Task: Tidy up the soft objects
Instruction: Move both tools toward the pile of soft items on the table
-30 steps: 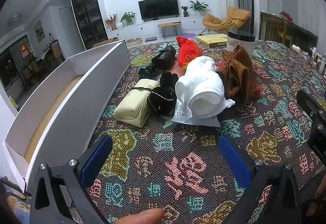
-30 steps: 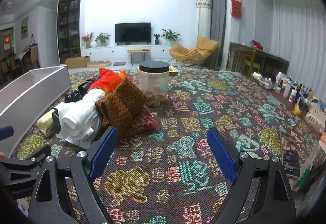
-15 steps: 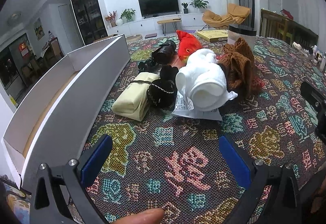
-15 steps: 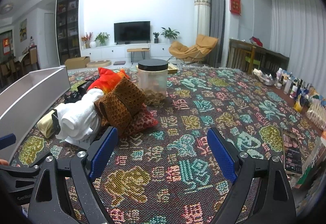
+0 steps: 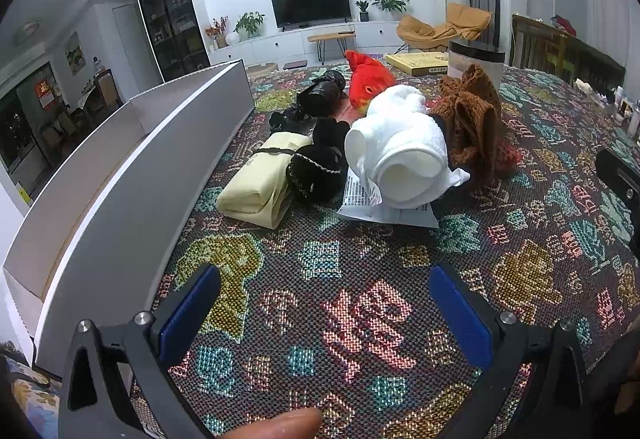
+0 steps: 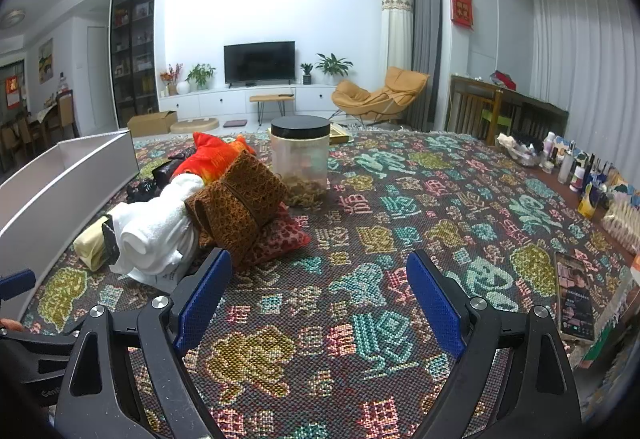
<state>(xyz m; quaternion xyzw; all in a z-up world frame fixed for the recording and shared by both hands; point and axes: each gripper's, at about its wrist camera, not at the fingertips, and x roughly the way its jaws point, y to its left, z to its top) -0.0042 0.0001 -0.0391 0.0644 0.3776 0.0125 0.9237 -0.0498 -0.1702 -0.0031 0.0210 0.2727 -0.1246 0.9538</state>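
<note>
We see both tools wide open, nothing held — left gripper (image 5: 324,299), right gripper (image 6: 318,291). The rolled white towel (image 5: 400,155) heads the soft pile on the woven patterned cloth (image 5: 360,319), resting on a printed paper sheet (image 5: 360,199) — its text too small to read.

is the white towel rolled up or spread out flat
Rolled up. The white towel shows a spiral end facing the left wrist camera, and it sits as a thick bundle on a printed paper sheet, beside the brown knitted piece.
</note>
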